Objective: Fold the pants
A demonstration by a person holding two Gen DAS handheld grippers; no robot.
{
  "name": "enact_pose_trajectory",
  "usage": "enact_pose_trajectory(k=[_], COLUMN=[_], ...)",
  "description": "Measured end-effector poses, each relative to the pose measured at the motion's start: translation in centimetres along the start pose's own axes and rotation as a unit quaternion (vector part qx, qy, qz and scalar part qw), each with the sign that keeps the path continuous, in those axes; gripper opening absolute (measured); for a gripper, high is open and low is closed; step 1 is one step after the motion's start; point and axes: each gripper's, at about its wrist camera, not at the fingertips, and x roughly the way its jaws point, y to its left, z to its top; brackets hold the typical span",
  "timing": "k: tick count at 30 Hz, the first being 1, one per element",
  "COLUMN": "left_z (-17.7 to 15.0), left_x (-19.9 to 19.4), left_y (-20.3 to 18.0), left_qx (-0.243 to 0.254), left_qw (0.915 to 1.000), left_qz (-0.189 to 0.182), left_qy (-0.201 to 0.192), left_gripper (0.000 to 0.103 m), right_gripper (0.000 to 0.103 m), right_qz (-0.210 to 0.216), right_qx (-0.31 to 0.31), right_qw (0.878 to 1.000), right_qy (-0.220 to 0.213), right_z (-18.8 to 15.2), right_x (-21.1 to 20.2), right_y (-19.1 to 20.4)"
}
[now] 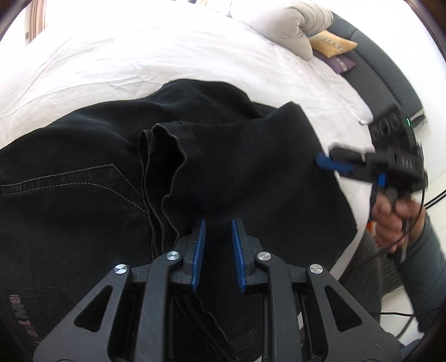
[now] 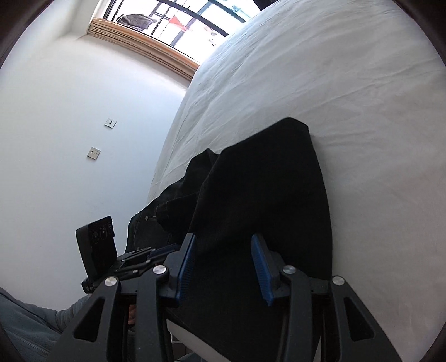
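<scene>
One pair of black jeans (image 1: 92, 167) lies on the white bed sheet (image 1: 139, 55), near edge of the bed, w/ the leg section already doubled back over the seat: two hem edges (image 1: 164, 144) sit on top of the back pocket (image 1: 69, 181) area at left, and a smooth folded panel spreads right.

Key relation: the fold's long axis runs left–right across the near edge. The left gripper (image 1: 218, 250) sits over the middle of it, pointing away toward the far side, blue pads (image 1: 199, 250) a narrow gap apart w/ dark cloth under and between them; can't tell if they pinch it, looks unclamped. The right gripper (image 1: 323, 161) comes in from the right at the panel's right edge, tip touching or just beside the cloth. In its own view, jaws are moderately wide, fabric (image 2: 264, 195) lying between and beyond the pads (image 2: 260, 267), nothing clearly gripped. So right is nearer the free right end, left nearer the centre/hems.

Pose: left held low, level-ish over the denim; right tilted, aimed leftward along the bed, person's hand (image 1: 390, 220) on its handle.

Outward: rolled duvet (image 1: 290, 25) and yellow and purple cushions (image 1: 331, 44) far right; window (image 2: 181, 22) and wall sockets (image 2: 93, 152) beyond.
</scene>
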Motion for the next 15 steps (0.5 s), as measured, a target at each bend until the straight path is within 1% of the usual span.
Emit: enact_pose_trajectory(k=[2,4,6,8,10,12,15], left_z=[-0.2,-0.6,-0.9,-1.1,-1.2,-1.3,-1.2], left_x=[0.0,-0.4,-0.4,-0.5,-0.7,-1.0,-0.9], left_y=[0.4,1.1,1.1,1.5,1.5,2.2,2.2], left_qx=[-0.02,-0.027,-0.02,-0.028,-0.042,-0.048,-0.048], left_qw=[0.9997,0.9994,0.9996,0.9994,0.9987,0.9982,0.9983], left_qz=[-0.013,-0.02,-0.015,-0.017,-0.026,-0.032,-0.027], left_qy=[-0.007,-0.01,-0.01,-0.013,-0.014,-0.014,-0.018], left_gripper=[0.018,0.018,0.018,0.018,0.018,0.018,0.018], right_gripper=[0.044,0.044,0.044,0.044,0.042,0.041,0.041], right_qz=[0.01,0.011,0.041,0.064,0.074,0.085,0.088], right_qx=[0.007,0.03,0.063,0.08,0.081,0.083,0.074], right_qw=[1.0,0.999,0.997,0.995,0.994,0.992,0.992], right_qy=[0.015,0.016,0.001,-0.001,0.014,0.028,0.051], right_z=[2.0,4.2,6.1,7.4,7.7,7.2,4.5], right_x=[1.6,3.2,3.6,4.0,4.5,4.3,2.9], right_y=[-1.0,-2.7,-4.4,-5.4,-6.0,-6.3,-6.8])
